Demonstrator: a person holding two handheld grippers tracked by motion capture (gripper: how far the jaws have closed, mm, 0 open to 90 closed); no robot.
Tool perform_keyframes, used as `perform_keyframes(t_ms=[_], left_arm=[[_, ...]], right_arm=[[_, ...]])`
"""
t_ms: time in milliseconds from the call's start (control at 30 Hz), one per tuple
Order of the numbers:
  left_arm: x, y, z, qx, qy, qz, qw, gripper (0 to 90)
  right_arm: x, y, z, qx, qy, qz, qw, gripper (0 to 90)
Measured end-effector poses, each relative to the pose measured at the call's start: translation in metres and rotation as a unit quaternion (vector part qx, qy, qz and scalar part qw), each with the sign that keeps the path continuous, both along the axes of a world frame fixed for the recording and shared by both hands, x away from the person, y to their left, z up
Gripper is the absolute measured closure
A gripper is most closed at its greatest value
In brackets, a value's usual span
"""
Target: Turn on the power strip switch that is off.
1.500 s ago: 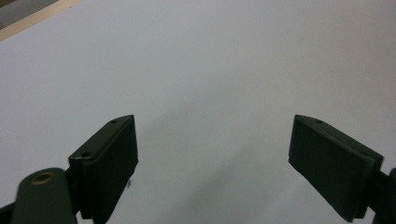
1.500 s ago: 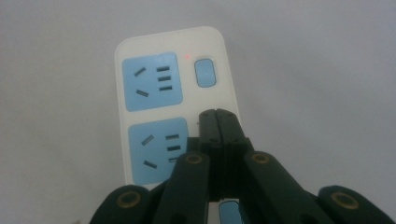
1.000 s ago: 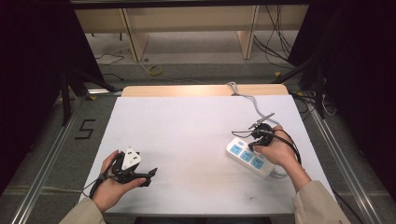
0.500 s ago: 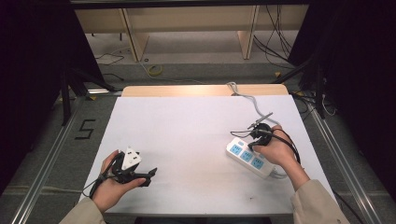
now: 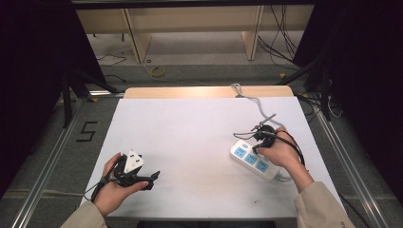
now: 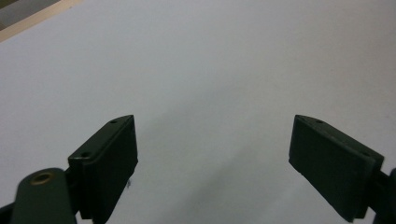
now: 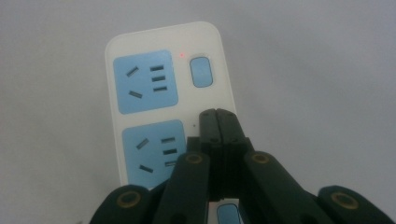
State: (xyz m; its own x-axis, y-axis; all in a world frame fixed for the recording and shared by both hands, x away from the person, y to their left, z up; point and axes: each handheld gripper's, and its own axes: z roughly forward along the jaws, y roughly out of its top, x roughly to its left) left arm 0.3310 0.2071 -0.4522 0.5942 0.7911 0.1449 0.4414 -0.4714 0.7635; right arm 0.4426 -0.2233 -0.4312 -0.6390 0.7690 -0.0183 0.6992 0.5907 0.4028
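Note:
A white power strip (image 5: 252, 158) with blue sockets lies at the right of the white table (image 5: 195, 137), its grey cord (image 5: 248, 99) running off over the far edge. My right gripper (image 5: 256, 144) hovers over the strip's near-left end. In the right gripper view, the right gripper (image 7: 217, 116) is shut with nothing in it, tips over the power strip (image 7: 154, 84) just below the blue switch (image 7: 201, 71); a red light (image 7: 181, 55) glows beside the switch. My left gripper (image 5: 151, 180) rests open at the front left, and the left gripper (image 6: 215, 140) faces bare table.
A strip of bare wood (image 5: 190, 91) edges the table's far side. Beyond it are wooden shelf legs (image 5: 133, 40) and loose cables (image 5: 280, 45) on the floor. Metal rails (image 5: 52, 161) run along both sides of the table.

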Motion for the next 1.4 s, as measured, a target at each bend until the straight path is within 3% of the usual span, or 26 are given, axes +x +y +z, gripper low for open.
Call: perform_keyframes(t_ms=[1400], left_arm=[[0.0002, 0.0000, -0.0005, 0.002, 0.001, 0.000, 1.0000, 15.2]], right_arm=[[0.0038, 0.0029, 0.0002, -0.009, 0.016, -0.010, 0.9998, 90.0]])
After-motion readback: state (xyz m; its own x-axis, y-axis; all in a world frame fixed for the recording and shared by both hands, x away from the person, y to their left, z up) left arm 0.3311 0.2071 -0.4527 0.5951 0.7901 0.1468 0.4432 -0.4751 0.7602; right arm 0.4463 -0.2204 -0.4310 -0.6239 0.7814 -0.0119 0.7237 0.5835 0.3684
